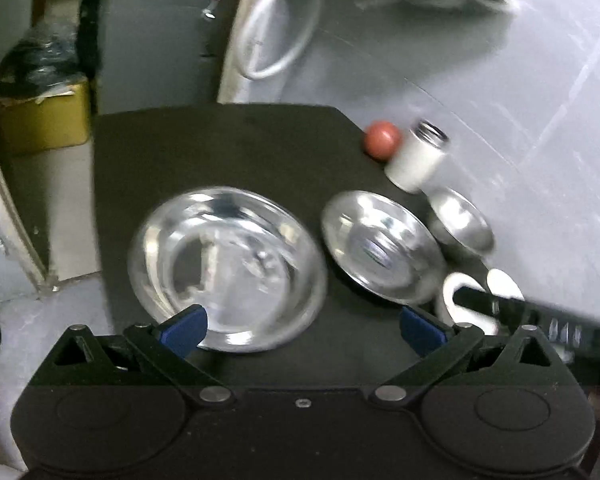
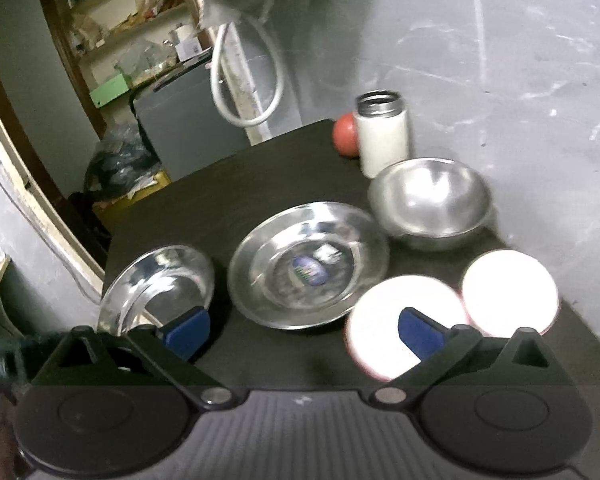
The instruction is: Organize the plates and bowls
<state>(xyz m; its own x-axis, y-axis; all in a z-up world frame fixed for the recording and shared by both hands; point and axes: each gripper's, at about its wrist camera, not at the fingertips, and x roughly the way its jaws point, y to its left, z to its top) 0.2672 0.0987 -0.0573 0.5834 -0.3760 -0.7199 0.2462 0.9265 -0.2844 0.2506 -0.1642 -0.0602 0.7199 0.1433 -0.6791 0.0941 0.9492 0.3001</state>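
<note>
On the dark table (image 1: 228,148) (image 2: 260,176) lie a clear glass plate (image 1: 228,268) (image 2: 156,284), a steel plate (image 1: 382,246) (image 2: 308,264) with a sticker in its middle, a steel bowl (image 1: 462,222) (image 2: 430,202) and two white bowls (image 2: 400,320) (image 2: 510,292), partly seen in the left wrist view (image 1: 460,300). My left gripper (image 1: 304,330) hangs open just above the near rim of the glass plate, holding nothing. My right gripper (image 2: 304,330) is open too, its right finger over the nearer white bowl. The right tool's black body (image 1: 540,320) crosses the white bowls.
A white flask (image 1: 416,160) (image 2: 382,132) with a steel neck and a red ball (image 1: 382,139) (image 2: 345,135) stand at the table's far corner by the grey wall. Left of the table are a grey cabinet (image 2: 184,120), a yellow box (image 1: 44,120) and shelves (image 2: 132,40).
</note>
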